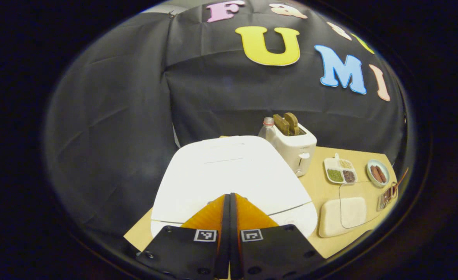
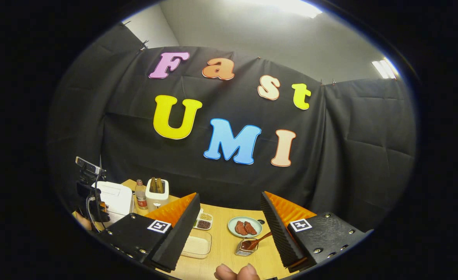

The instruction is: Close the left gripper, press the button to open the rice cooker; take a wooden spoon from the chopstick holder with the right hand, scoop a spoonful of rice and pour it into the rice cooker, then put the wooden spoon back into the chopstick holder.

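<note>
Left gripper view: the left gripper (image 1: 229,202) has its two fingers pressed together with nothing between them, tips poised over the front edge of the white rice cooker (image 1: 229,175), whose lid lies down flat. Whether the tips touch the lid cannot be told from this angle. To the gripper's right on the pale wooden bench (image 1: 318,182) sits a clear container of rice (image 1: 343,216), and just beyond that a wire chopstick holder (image 1: 387,196) with the wooden spoon (image 1: 400,179) leaning out of it. Farther off stand a divided dish of grains (image 1: 341,170), a small plate of meat (image 1: 378,173), then a white toaster (image 1: 295,146) with two slices up, and a bottle (image 1: 267,130) behind it.

Right gripper view: the right gripper (image 2: 229,217) hangs above the bench with its fingers spread wide and nothing held. Fingertips (image 2: 236,273) of a person's hand show at the bottom edge. Low between the gripper's fingers stands the chopstick holder (image 2: 244,249), the wooden spoon (image 2: 257,241) resting in it, handle tilted toward the right finger. The container of rice (image 2: 196,245) lies just inside the left finger, the plate of meat (image 2: 245,227) a little beyond. Far to the left are the toaster (image 2: 157,194), the bottle (image 2: 140,196) and the rice cooker (image 2: 114,198), with the other gripper (image 2: 93,194) in front of it.
</note>
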